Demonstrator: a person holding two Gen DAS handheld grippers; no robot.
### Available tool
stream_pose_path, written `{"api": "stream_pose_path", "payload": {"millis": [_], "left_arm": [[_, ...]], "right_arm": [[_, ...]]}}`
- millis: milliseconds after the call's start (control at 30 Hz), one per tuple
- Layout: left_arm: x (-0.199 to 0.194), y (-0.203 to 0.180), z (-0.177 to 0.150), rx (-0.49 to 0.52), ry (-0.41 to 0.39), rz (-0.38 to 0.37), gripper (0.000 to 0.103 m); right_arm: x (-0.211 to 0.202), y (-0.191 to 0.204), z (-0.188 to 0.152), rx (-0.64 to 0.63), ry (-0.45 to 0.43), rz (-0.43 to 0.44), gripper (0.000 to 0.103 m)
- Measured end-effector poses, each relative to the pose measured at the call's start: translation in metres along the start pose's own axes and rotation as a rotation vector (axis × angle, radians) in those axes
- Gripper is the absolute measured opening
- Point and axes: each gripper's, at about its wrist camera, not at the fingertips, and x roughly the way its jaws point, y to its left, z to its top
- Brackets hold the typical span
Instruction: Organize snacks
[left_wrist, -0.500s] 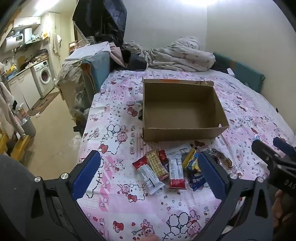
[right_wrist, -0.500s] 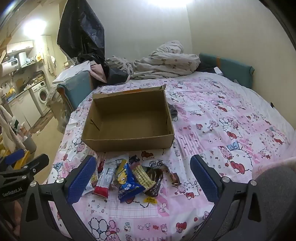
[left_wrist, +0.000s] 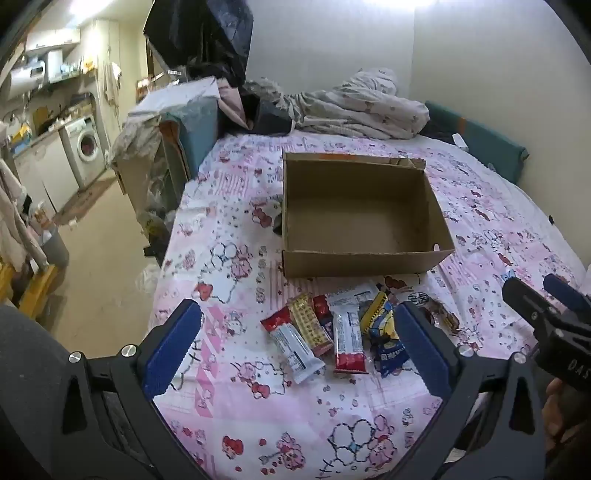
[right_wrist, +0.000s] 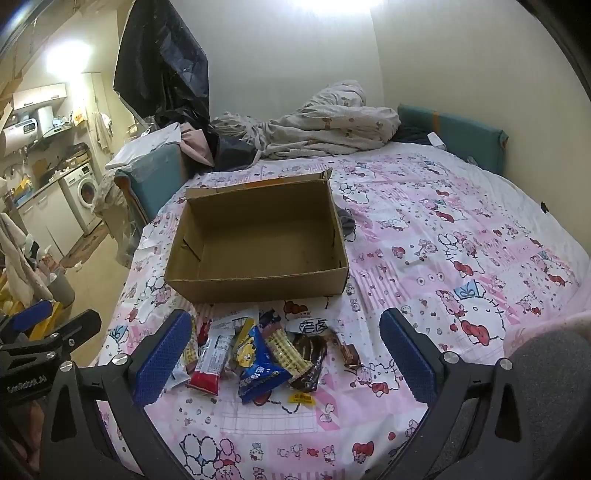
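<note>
With both the left gripper (left_wrist: 297, 345) and right gripper (right_wrist: 282, 352) spread wide and empty, the snack packets (right_wrist: 255, 350) were judged light, crinkly and slippery, best pinched across their flat middles.

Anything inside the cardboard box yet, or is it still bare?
The cardboard box shows only bare brown floor and walls in both views; no snack is in it. The snack pile lies on the bedsheet in front. The strip of floor behind its near wall is hidden.
</note>
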Motion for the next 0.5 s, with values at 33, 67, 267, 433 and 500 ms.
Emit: {"api": "stream_pose_path", "payload": {"millis": [33, 67, 267, 433, 500], "left_arm": [[-0.0001, 0.0003, 0.0004, -0.006, 0.000, -0.001, 0.103], [-0.0003, 0.0007, 0.0018, -0.006, 0.000, 0.001, 0.103], [0.0007, 0.0004, 0.0001, -0.005, 0.012, 0.004, 0.103], [-0.0011, 0.0016, -0.0002, -0.003, 0.005, 0.010, 0.103], [-0.0010, 0.0030, 0.0000, -0.010, 0.007, 0.008, 0.103]], "right_arm": [[-0.0001, 0.0000, 0.0001, 0.001, -0.001, -0.001, 0.103], [-0.0002, -0.0008, 0.0002, 0.002, -0.002, 0.000, 0.103], [-0.0013, -0.0018, 0.0017, 0.011, -0.003, 0.001, 0.103], [-0.0028, -0.0084, 0.0017, 0.025, -0.005, 0.007, 0.103], [-0.0029, -0.0086, 0.0019, 0.026, -0.005, 0.008, 0.103]]}}
